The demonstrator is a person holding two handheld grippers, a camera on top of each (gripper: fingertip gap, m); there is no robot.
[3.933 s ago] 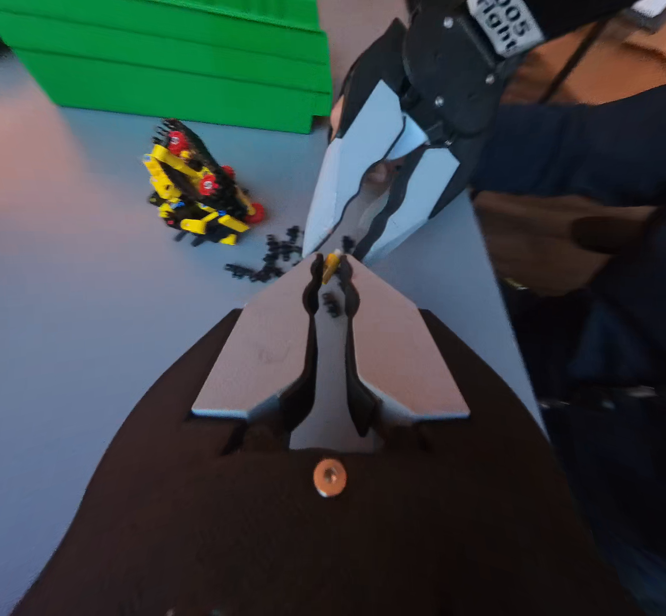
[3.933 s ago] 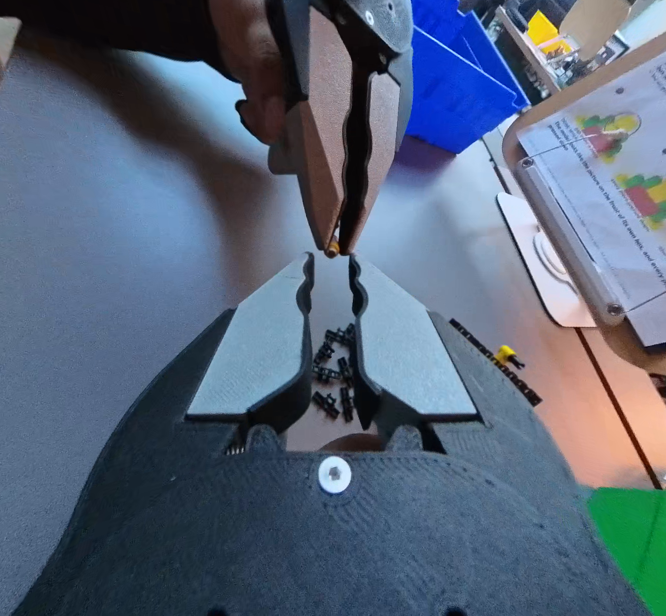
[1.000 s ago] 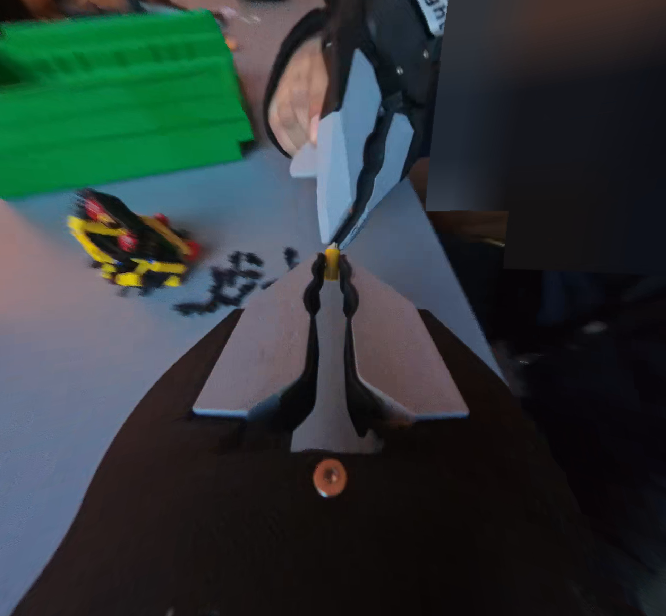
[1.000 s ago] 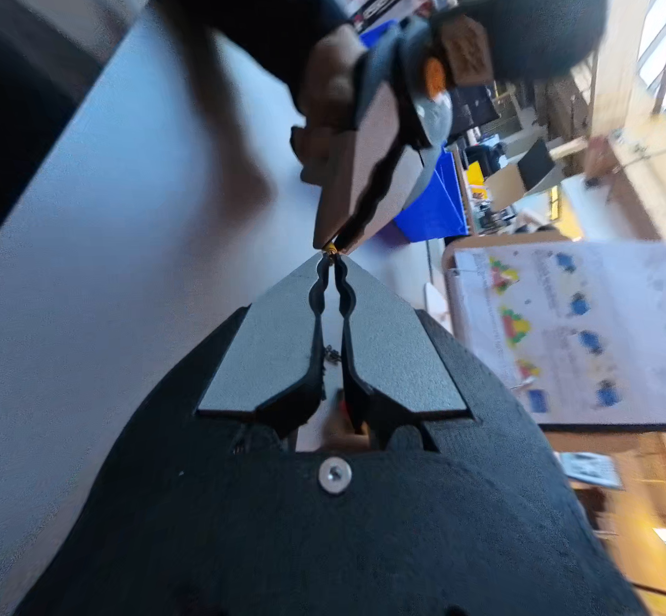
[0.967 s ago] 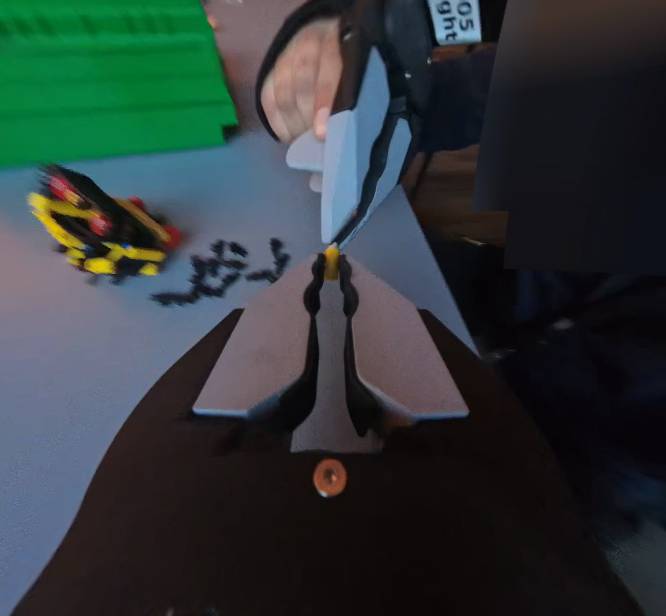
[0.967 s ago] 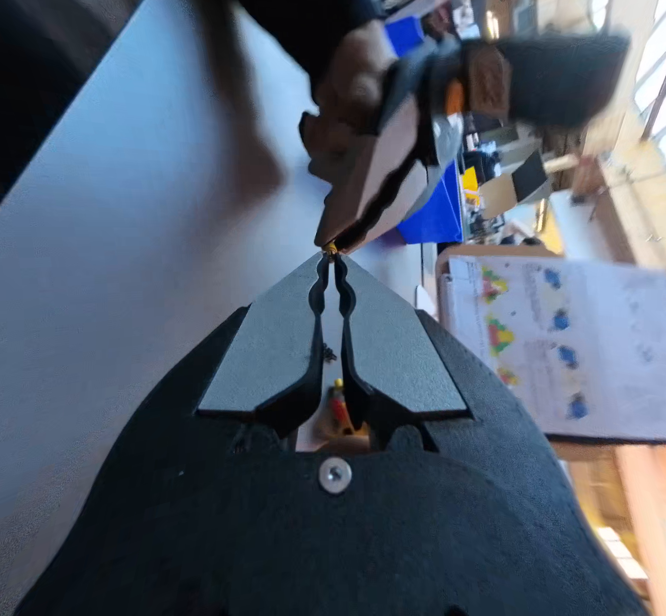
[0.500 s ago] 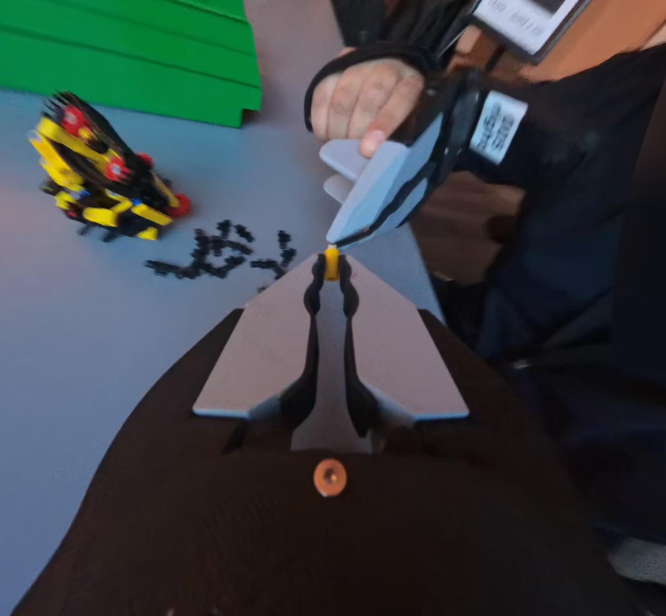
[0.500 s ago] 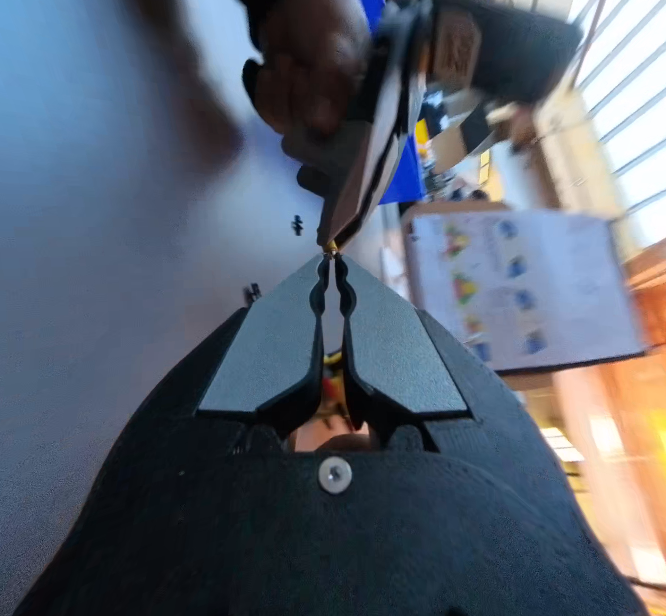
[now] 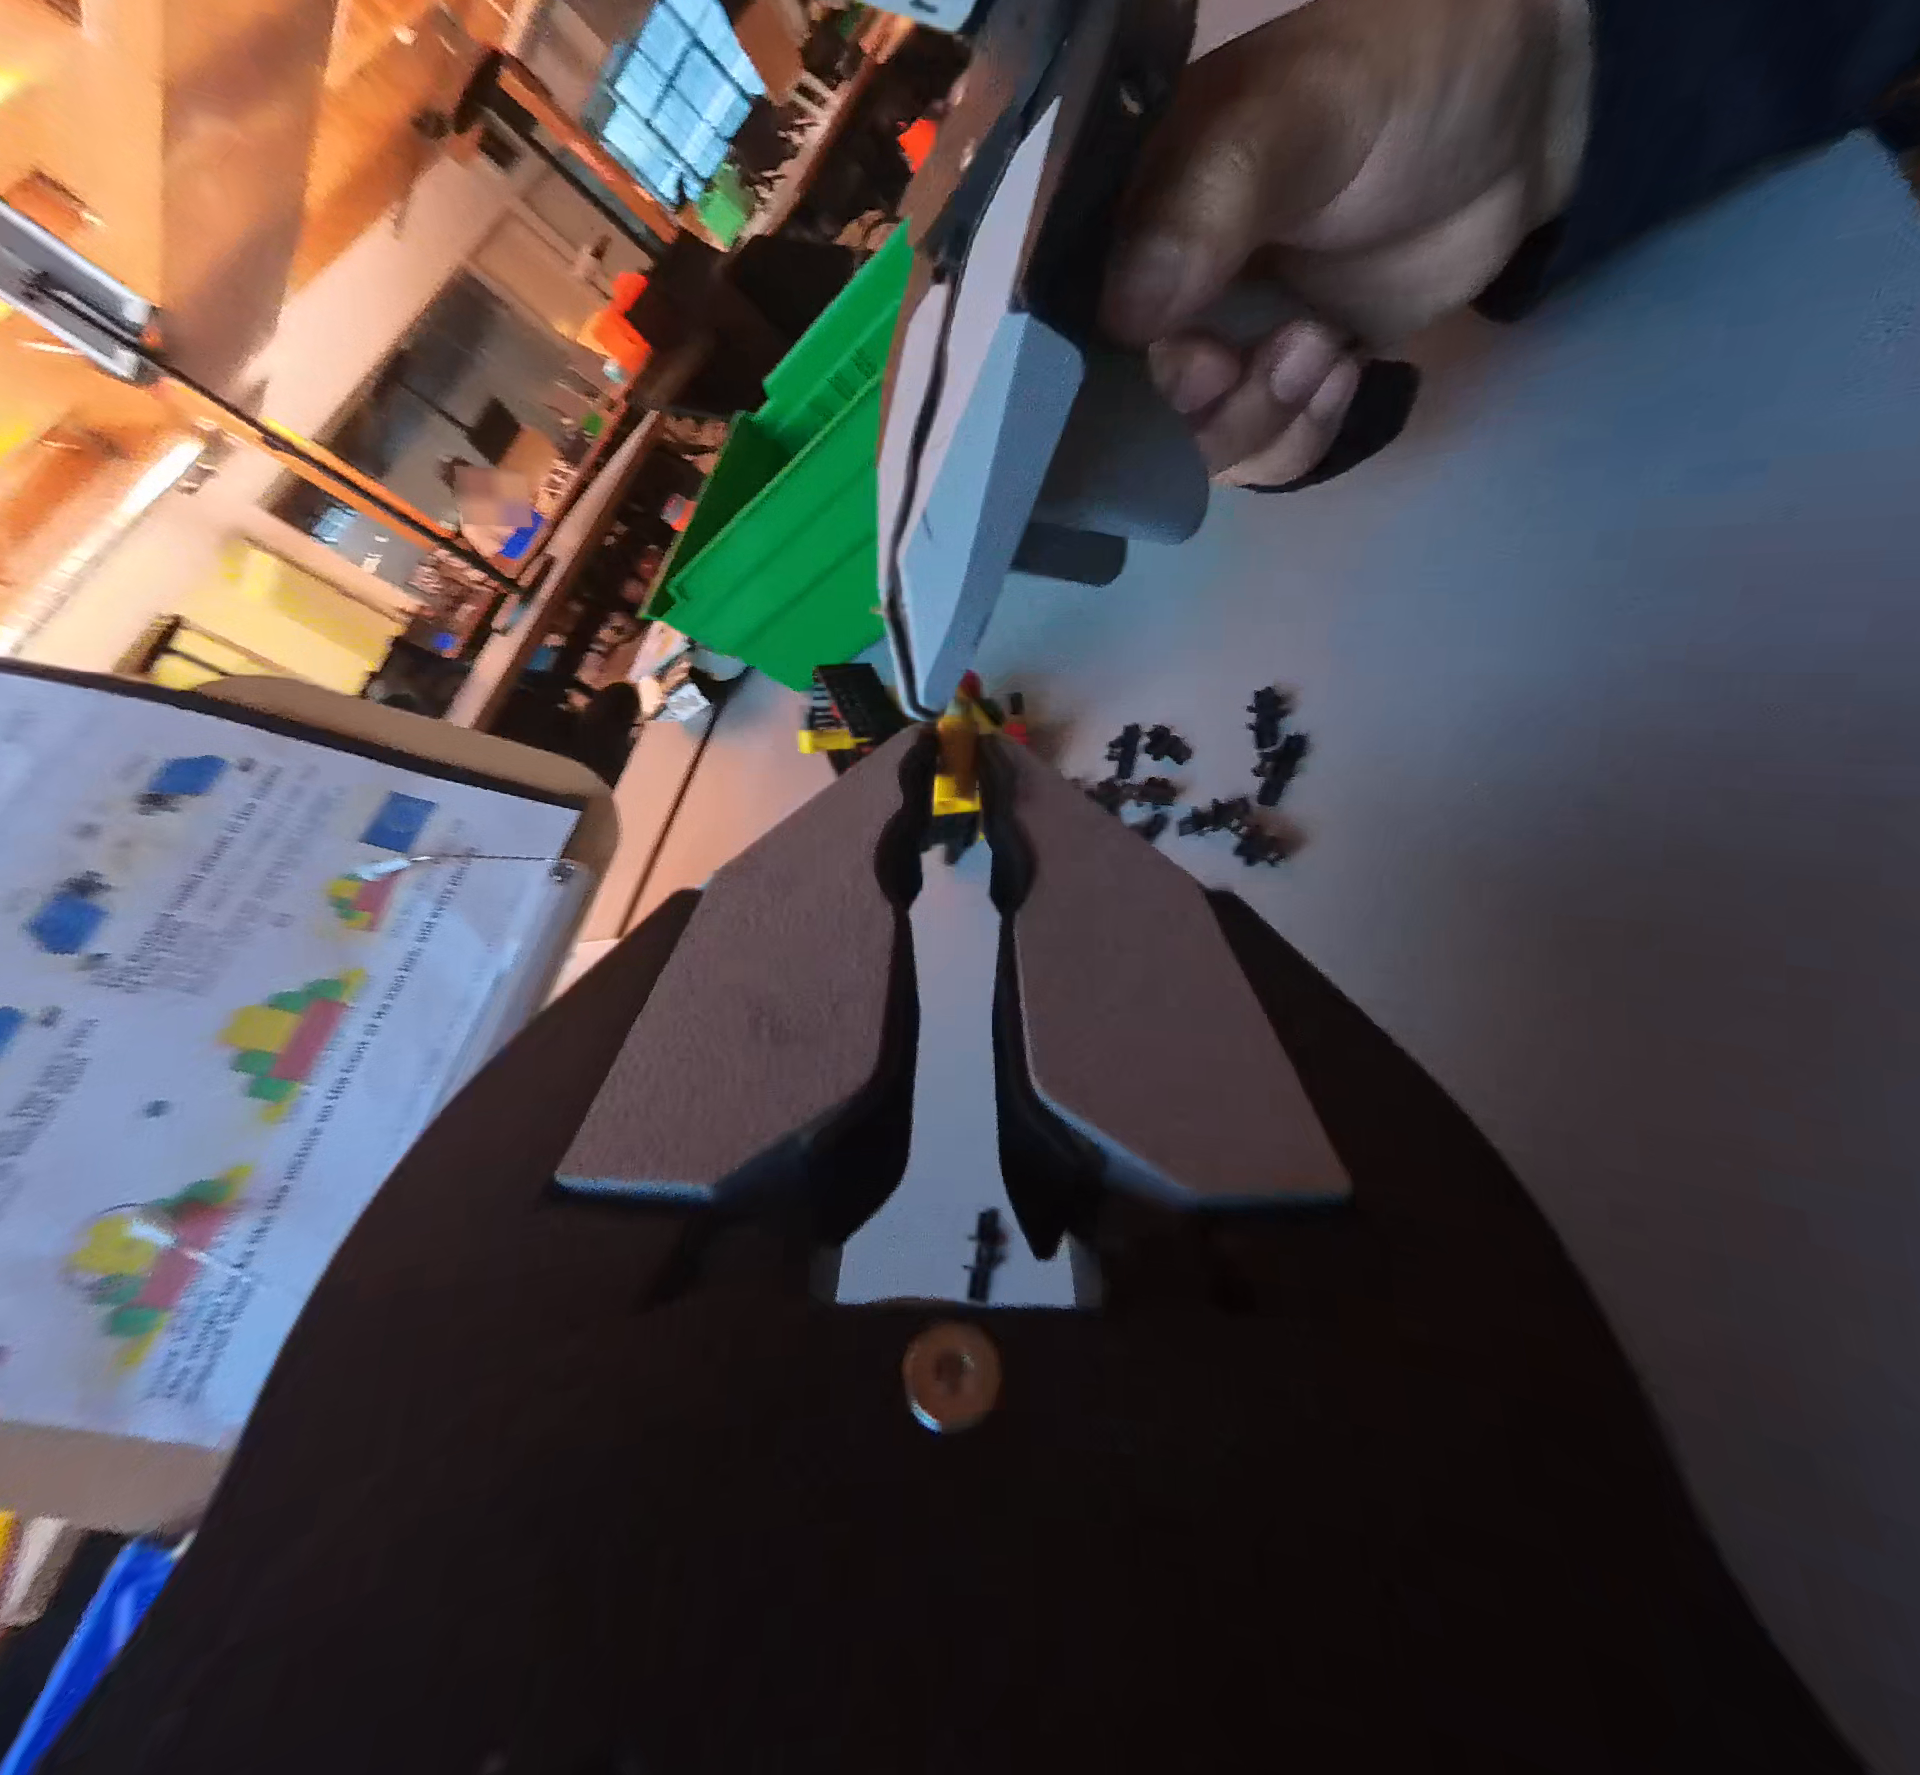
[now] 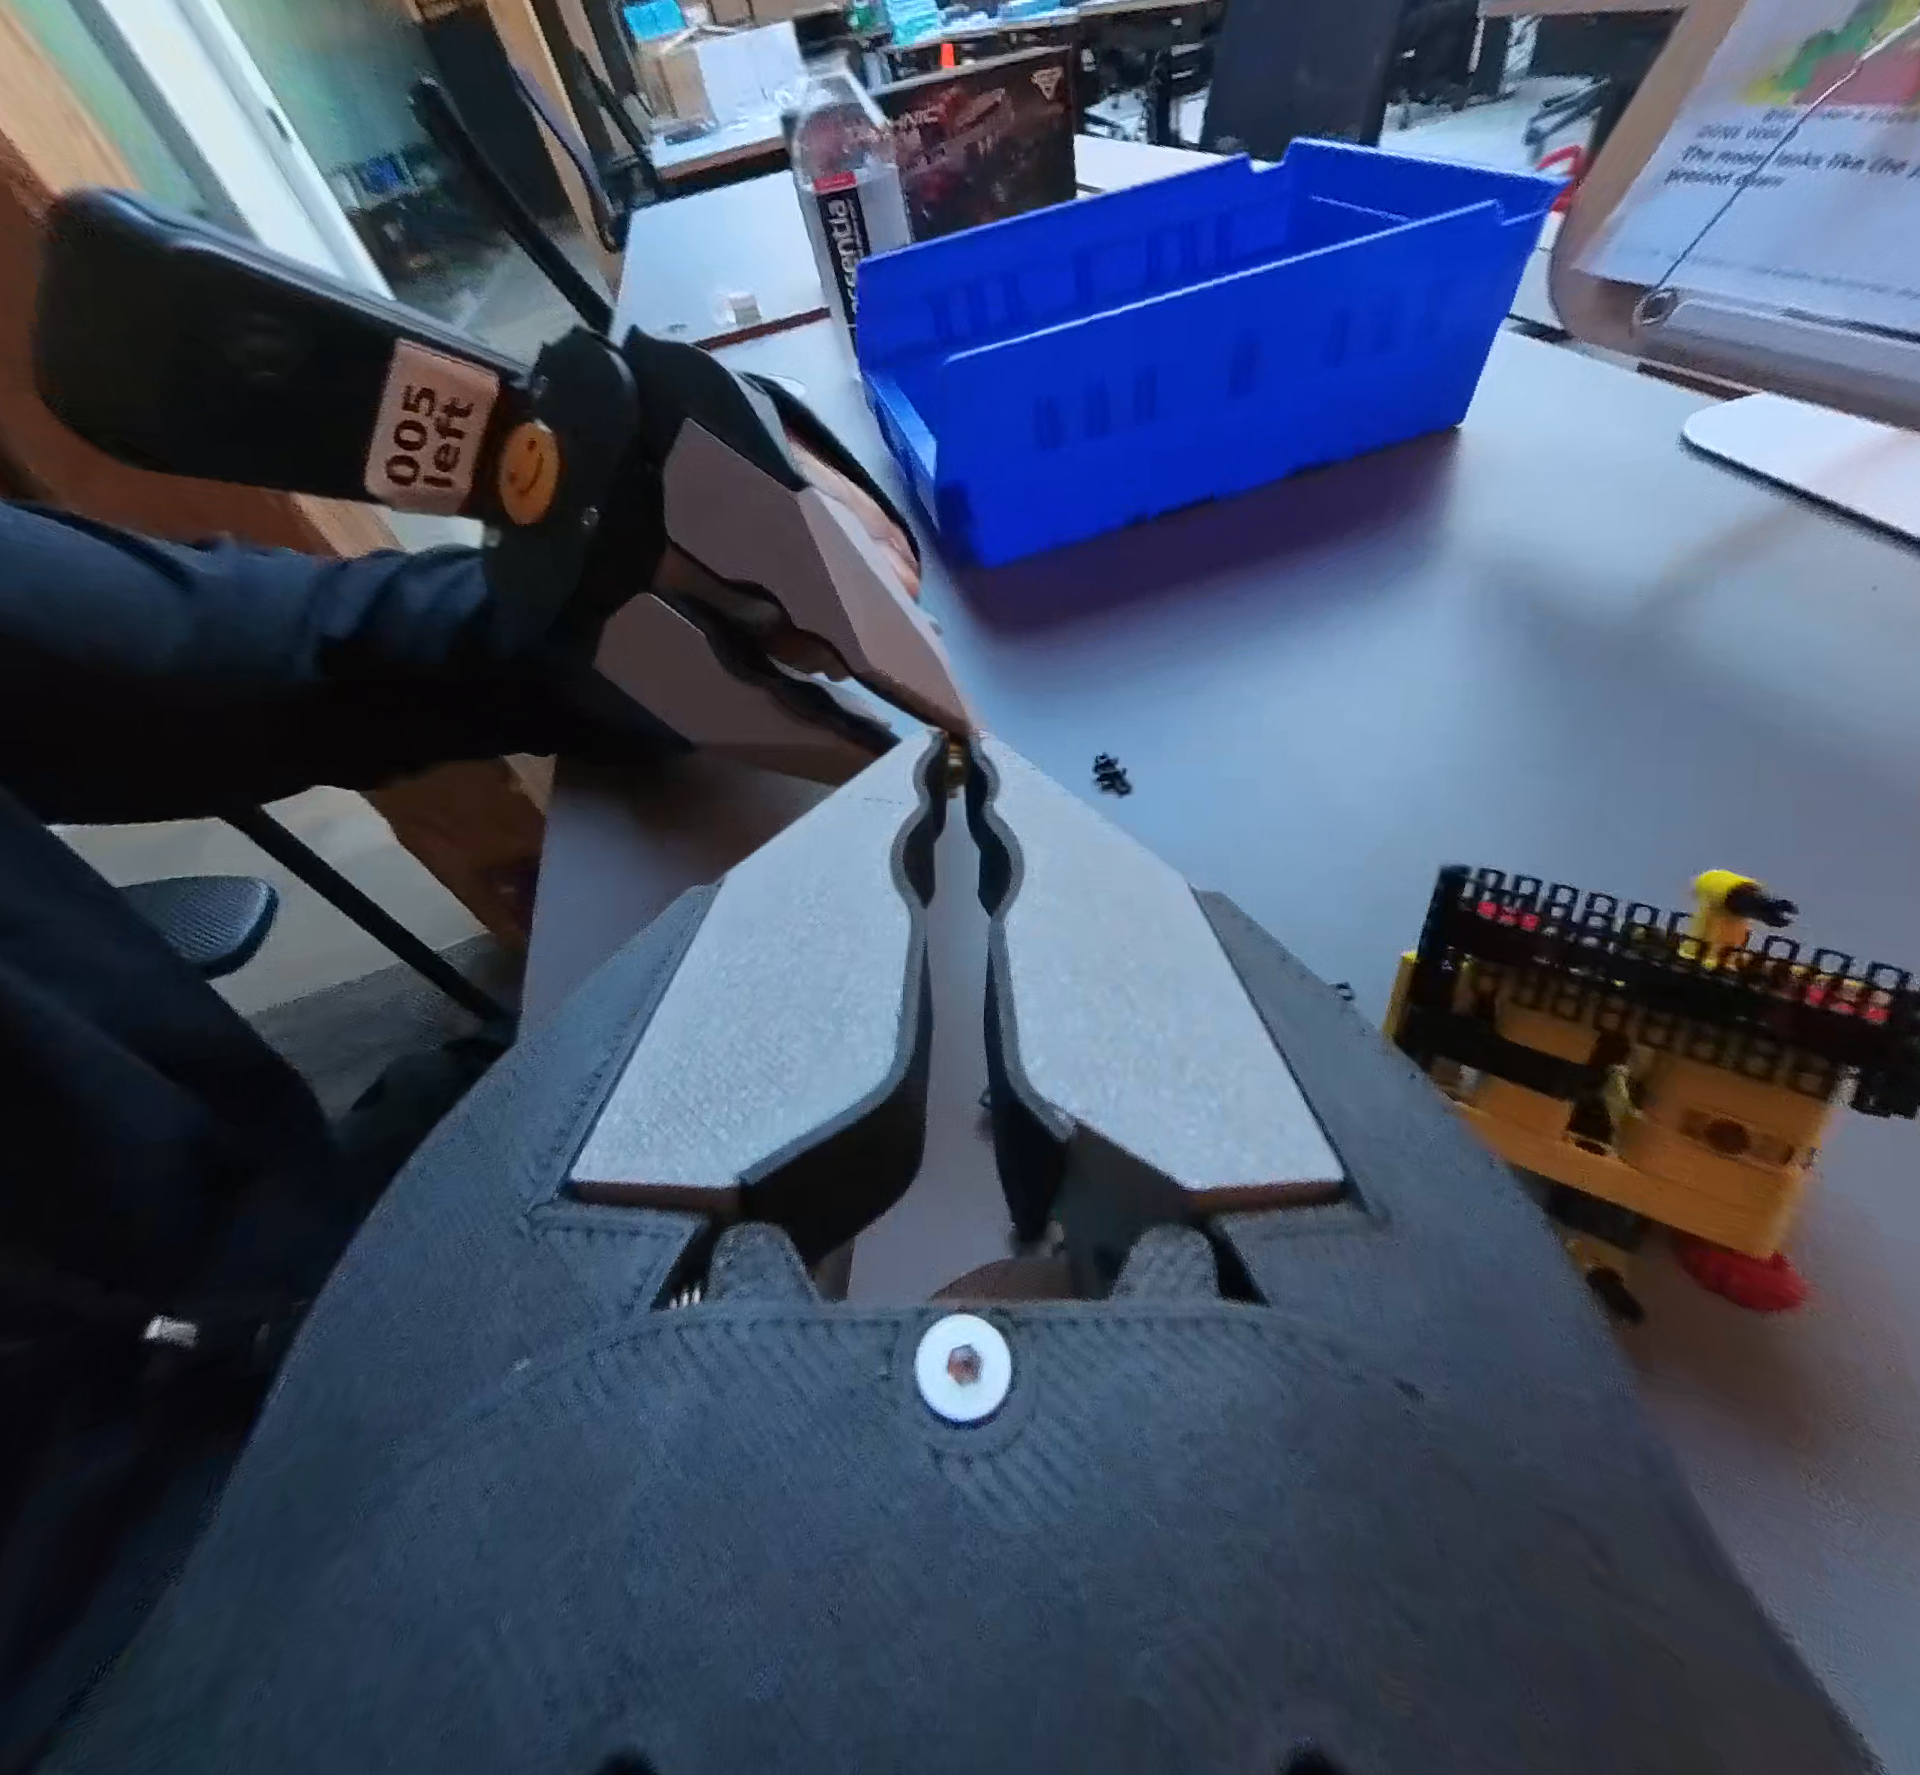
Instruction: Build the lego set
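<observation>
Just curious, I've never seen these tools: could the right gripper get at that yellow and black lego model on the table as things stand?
Probably not at once: the right gripper is shut on a small yellow lego piece, as is the left gripper. The lego model itself stands unobstructed on the table.

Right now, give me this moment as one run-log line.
left gripper: shut on yellow piece | right gripper: shut on same piece | model: on table, untouched
</observation>
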